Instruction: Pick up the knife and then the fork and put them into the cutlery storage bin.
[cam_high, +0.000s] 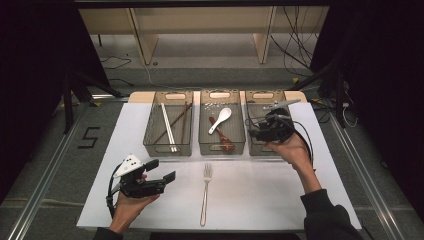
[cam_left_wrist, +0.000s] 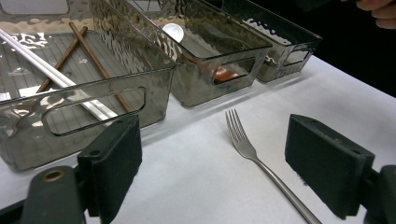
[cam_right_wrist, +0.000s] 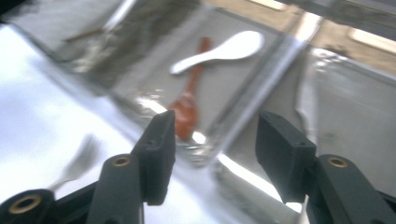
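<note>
My left gripper (cam_high: 161, 170) rests low on the white table (cam_high: 260, 195) at the near left, held in my left hand (cam_high: 131, 205), its jaws spread wide with nothing between them. From it, the fork (cam_high: 205, 192) lies at about three o'clock in the high view — near, but not touching. Along that gripper's own view, the fork (cam_left_wrist: 261, 161) sits on the bare table between the two black pads, tines toward the bins, handle running back toward me and slightly right. In the high view its long axis runs twelve to six, tines at twelve. My right gripper (cam_right_wrist: 212, 140) is well apart from it, up at about one o'clock over the front edge of the right bin (cam_high: 256, 145) — its jaws part open and empty, its view blurred. The middle bin (cam_high: 222, 145) holds a white spoon (cam_high: 220, 119) and a brown spoon (cam_high: 221, 136); the left bin (cam_high: 168, 146) holds chopsticks (cam_high: 170, 127). I judge the left gripper the nearer one for the fork, with the jaws needing to cross the handle's narrow width.
</note>
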